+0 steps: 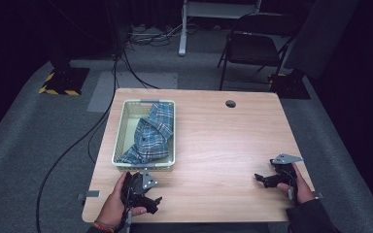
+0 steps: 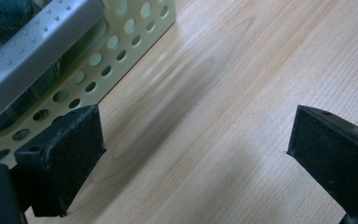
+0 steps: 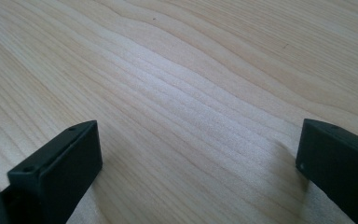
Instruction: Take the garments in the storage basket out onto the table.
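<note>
Open tabletop (image 1: 213,145) right of the basket (image 1: 121,131) blocking the left.

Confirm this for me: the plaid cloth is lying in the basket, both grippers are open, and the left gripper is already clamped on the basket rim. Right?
Not quite. The left gripper isn't clamped on anything: the left gripper view shows its jaws spread over bare table, with the basket beside them. The plaid cloth does lie in the basket, and the right gripper is open too.

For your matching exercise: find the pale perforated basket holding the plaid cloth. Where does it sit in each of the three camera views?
High view: basket at table's left, beyond the left gripper.
Left gripper view: its holed wall at upper left, beside the left-hand jaw.
Right gripper view: not in the picture; bare wood between open jaws.
Shared landmark: the wood-grain table.
</note>
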The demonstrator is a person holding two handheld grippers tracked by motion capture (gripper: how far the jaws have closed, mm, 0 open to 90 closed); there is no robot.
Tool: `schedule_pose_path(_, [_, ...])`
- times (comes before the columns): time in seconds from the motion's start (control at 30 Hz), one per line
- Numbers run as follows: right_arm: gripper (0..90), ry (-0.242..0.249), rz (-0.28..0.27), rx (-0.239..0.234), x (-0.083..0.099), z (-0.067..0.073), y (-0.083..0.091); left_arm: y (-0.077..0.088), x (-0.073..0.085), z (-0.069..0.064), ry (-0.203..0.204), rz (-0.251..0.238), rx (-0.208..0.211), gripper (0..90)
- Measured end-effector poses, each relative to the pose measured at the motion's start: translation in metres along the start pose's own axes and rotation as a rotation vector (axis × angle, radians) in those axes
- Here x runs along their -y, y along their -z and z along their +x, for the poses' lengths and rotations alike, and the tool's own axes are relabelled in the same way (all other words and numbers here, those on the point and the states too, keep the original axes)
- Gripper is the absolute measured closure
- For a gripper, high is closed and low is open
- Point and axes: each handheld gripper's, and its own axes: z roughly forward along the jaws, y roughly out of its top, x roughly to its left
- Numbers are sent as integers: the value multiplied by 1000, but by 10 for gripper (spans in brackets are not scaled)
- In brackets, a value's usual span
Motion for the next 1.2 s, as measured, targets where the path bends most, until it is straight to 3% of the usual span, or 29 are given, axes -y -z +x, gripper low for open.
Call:
schedule_pose_path(0.27, [1, 0, 0, 0, 0, 0, 0, 6, -5, 2, -3, -21, 1, 28])
schedule_pose_path(1.2, [1, 0, 0, 0, 0, 0, 0, 30, -27, 21, 29, -102, -61, 28])
